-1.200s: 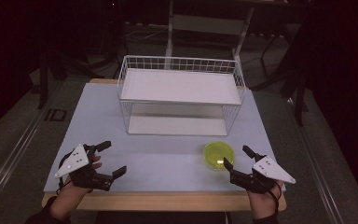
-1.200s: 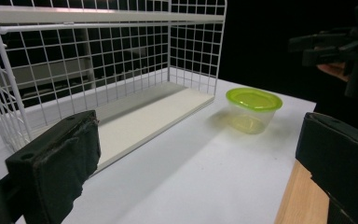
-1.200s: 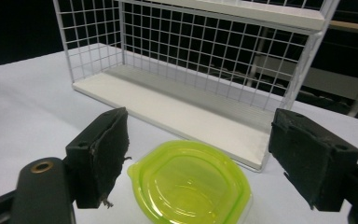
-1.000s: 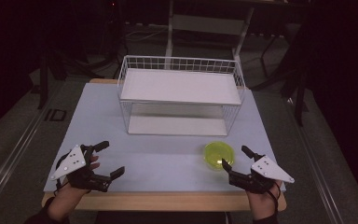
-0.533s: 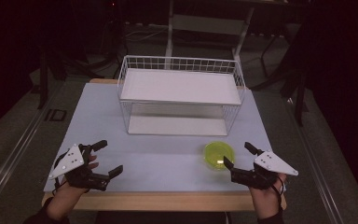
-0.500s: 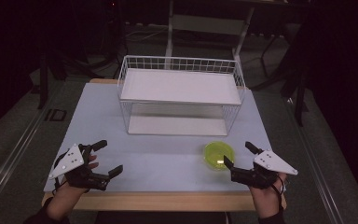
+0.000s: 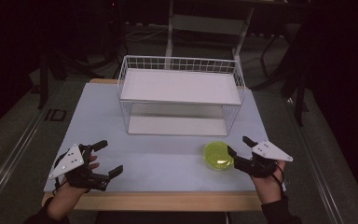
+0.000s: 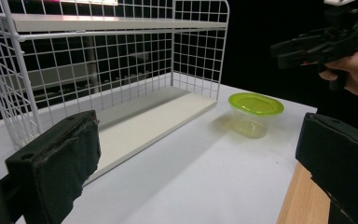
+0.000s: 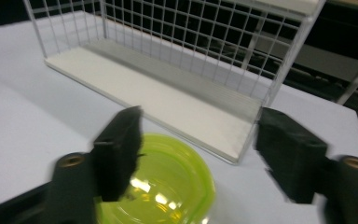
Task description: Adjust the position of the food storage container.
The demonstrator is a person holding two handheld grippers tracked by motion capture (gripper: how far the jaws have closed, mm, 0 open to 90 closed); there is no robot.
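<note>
While my left gripper (image 7: pixel 103 157) rests wide open at the table's (image 7: pixel 168 154) near-left corner, my right gripper (image 7: pixel 240 146), jaws also spread, hovers just right of the green tub (image 7: pixel 218 155), near the wire rack (image 7: pixel 181 95).

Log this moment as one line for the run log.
left gripper: open, idle near table front | right gripper: open, beside tub, not gripping | tub: lidded, on table before rack | rack: both shelves bare

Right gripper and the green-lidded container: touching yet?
Cannot tell. In the high view the right gripper meets the container edge; its own view has one jaw overlapping the lid, no plain gap or contact.
</note>
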